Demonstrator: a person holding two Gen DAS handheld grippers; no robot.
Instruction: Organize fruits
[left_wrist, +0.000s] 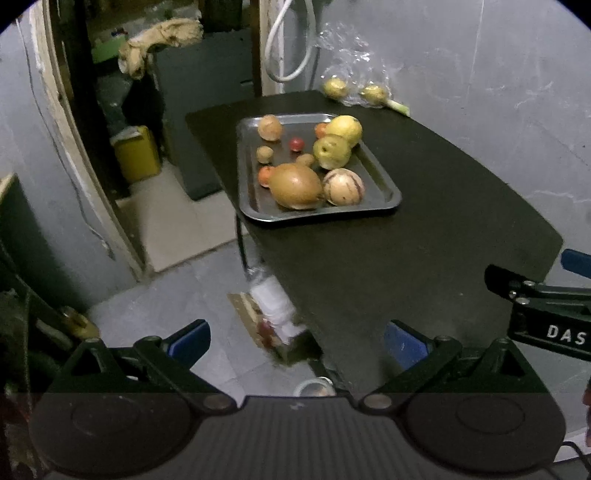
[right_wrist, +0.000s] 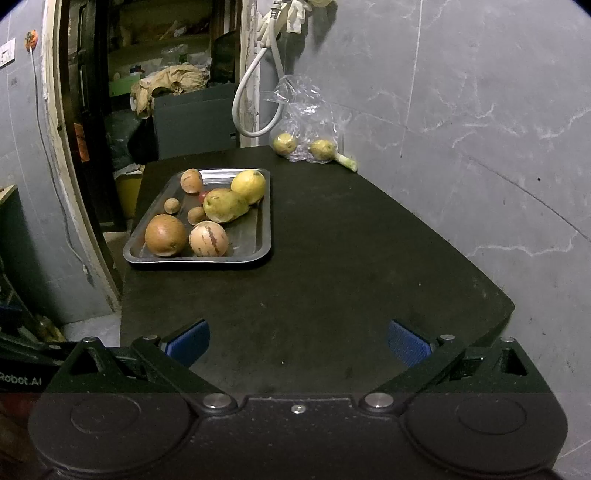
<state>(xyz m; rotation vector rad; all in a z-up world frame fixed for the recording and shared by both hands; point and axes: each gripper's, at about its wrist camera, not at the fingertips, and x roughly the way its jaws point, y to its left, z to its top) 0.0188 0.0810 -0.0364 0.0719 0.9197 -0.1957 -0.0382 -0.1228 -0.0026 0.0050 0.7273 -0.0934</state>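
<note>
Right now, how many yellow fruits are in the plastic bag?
2. One fruit sits on the bag's left side, the other on its right, at the table's far edge by the wall. More may hide.

Dark table (right_wrist: 332, 258) bears a metal tray (right_wrist: 255, 254) (fruit-laden) and a plastic bag (right_wrist: 306, 110).

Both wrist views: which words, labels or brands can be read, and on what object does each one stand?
"DAS": white letters on the right gripper, cut off by the edge of the left wrist view.
"Robot.AI": pale letters on the left gripper's body, at the left edge of the right wrist view; its beginning may be cut off.
The tray and fruits carry no readable text.
</note>
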